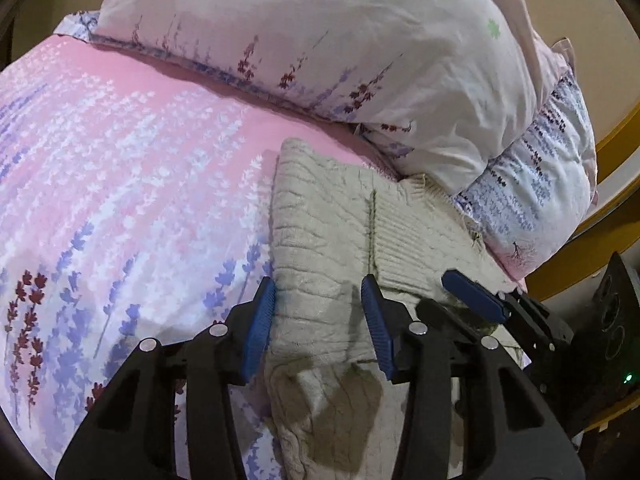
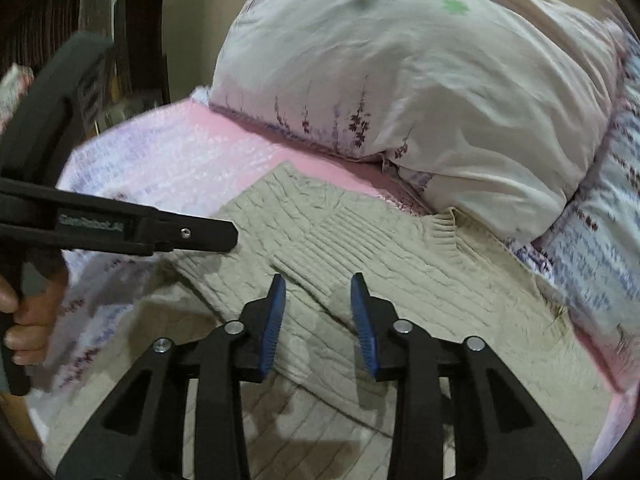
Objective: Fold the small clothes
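Beige cable-knit sweater (image 1: 320, 240) lies flat on the bed's pink lavender-print sheet (image 1: 120, 152), toward the sheet's right side, its far end just short of the pillows. A ribbed part, prob. a sleeve or cuff (image 2: 340, 248), is folded across the cable-knit body; ribbed collar edge (image 2: 440, 232) sticks up near the pillow stack.

Left gripper (image 1: 320, 320): jaws open, blue pads spread w/ sweater fabric showing between them, nothing clamped. Its left pad sits right at the sweater's left edge, the other over the seam where ribbing meets cable knit. Whether the pads touch the knit can't tell. In the right wrist view it comes in from the left edge as a black bar (image 2: 160, 232) over the sweater's left part, w/ the person's hand (image 2: 28, 312) on its handle; jaws not readable from that side.

Right gripper (image 2: 320, 320): jaws open too, pads apart above the sweater, near edge of the ribbed fold between them, gripping nothing. In the left wrist view one of its blue fingers (image 1: 474, 296) shows just right of the left gripper, low over the sweater's right side.

Big white floral pillow (image 1: 320, 52) sits on a second lavender-print pillow (image 1: 548, 200) at the far right corner of the bed. Yellow-brown wooden frame (image 1: 608, 184) beyond them.
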Demonstrator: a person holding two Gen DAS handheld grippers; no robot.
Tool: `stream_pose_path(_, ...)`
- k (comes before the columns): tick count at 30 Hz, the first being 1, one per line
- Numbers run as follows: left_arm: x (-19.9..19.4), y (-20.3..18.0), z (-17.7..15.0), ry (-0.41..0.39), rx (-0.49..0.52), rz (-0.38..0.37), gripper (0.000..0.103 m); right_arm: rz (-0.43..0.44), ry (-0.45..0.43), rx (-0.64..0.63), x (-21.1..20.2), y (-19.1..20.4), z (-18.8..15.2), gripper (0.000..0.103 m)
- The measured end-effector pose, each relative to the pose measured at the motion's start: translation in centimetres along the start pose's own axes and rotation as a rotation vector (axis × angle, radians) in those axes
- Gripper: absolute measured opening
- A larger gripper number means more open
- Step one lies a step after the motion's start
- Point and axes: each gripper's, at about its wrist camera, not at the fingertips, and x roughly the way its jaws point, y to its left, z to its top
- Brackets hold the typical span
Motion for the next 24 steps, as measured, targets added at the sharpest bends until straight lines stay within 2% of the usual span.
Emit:
stream_pose_path(3, 0.1, 0.0, -0.3, -0.003, 0.007, 0.000, 0.046, -0.009, 0.031, -0.005, 1.7, -0.1, -0.3, 0.034)
stream_pose_path(7, 0.4, -0.1, -0.2, 0.001, 0.003, 0.003, 0.040, 0.001, -0.020, 0.042, 1.0, -0.9, -0.7, 0.003)
stream_pose_path(10, 0.3, 0.0, -0.3, -0.009, -0.002, 0.019, 0.034, -0.010, -0.085, 0.148, -0.8, -3.0, -0.9, 0.003)
stream_pose_path(14, 0.2, 0.2, -0.3, -0.011, -0.016, 0.016, 0.030, -0.054, -0.213, 0.356, -5.1, -8.4, -2.6, 0.003)
stream_pose_path(17, 0.2, 0.3, -0.4, -0.014, -0.012, 0.020, 0.030, -0.136, -0.288, 0.554, -8.5, -13.3, -5.8, 0.003)
stream_pose_path(18, 0.1, 0.3, -0.4, -0.016, -0.011, 0.021, 0.030, -0.175, -0.299, 0.649, -9.5, -15.3, -7.8, 0.003)
stream_pose_path(20, 0.1, 0.3, -0.4, -0.017, -0.012, 0.024, 0.030, -0.217, -0.275, 0.799, -10.2, -18.3, -11.1, 0.003)
stream_pose_path(21, 0.1, 0.3, -0.5, -0.018, -0.014, 0.026, 0.030, -0.208, -0.240, 0.876, -9.8, -19.8, -13.0, 0.003)
stream_pose_path(24, 0.3, 0.2, -0.3, -0.012, -0.015, 0.028, 0.030, -0.102, -0.136, 1.039, -7.7, -22.5, -17.0, 0.004)
